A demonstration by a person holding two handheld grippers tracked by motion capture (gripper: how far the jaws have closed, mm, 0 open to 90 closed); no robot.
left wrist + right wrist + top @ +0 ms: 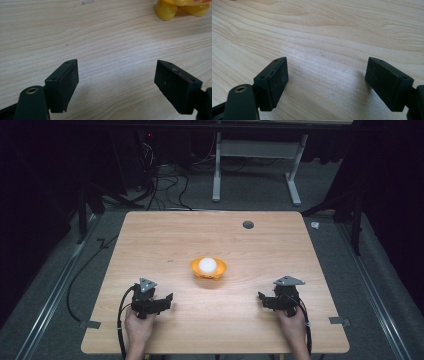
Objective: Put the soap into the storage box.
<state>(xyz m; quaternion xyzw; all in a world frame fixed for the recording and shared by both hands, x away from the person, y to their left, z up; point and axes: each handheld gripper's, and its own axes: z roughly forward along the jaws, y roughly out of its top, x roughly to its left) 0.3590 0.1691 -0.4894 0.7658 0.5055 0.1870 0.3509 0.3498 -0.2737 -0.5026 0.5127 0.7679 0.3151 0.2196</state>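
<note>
Left gripper (169,300) parked on the near-left of the desk (150,235), fingers (63,80) spread wide and holding nothing, just bare wood grain between them. Dead centre of the desk: an orange bowl (208,269) with a white ball (207,265) sitting in it, well apart from both grippers; yellow-orange edge of that bowl (166,11) peeking in at the top right of the left gripper view. Right gripper (262,299) over on the near-right, fingers (273,80) equally wide, also empty. Likely trouble from here: bowl looks light, so a one-sided nudge could shove or tip it, and then the ball probably rolls off across the desk; pinching the round ball off-centre could squirt it out too. No brands, labels or readable writing anywhere.
</note>
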